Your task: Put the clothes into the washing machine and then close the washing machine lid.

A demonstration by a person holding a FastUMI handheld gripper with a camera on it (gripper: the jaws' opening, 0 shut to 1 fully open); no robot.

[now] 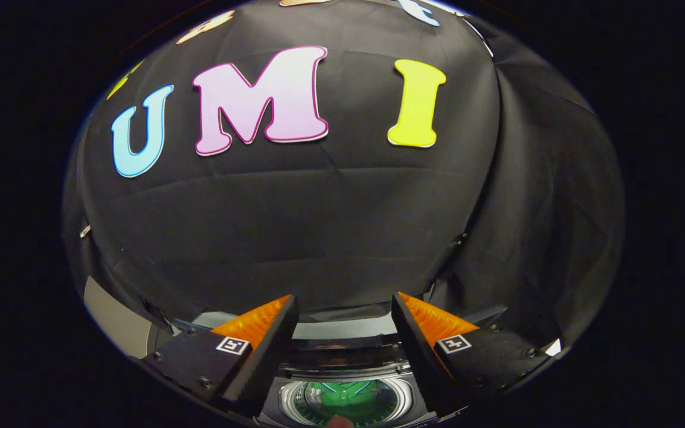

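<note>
The washing machine [342,356], seen between and below the open jaws of the gripper [342,309], has a dark top panel and a silvery-white rim around its drum opening. The drum wall is dark with a fine dotted pattern. The clothes [348,395] inside are bright green with a pale collar-like trim. The booth wall [330,226] beyond is plain black cloth.

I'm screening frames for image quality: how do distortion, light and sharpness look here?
Gripper view: strong fisheye bending of the booth wall; even light, no glare; the open gripper looks sharp; the washing machine drum with green clothes sits small, partly hidden between the fingers.
</note>
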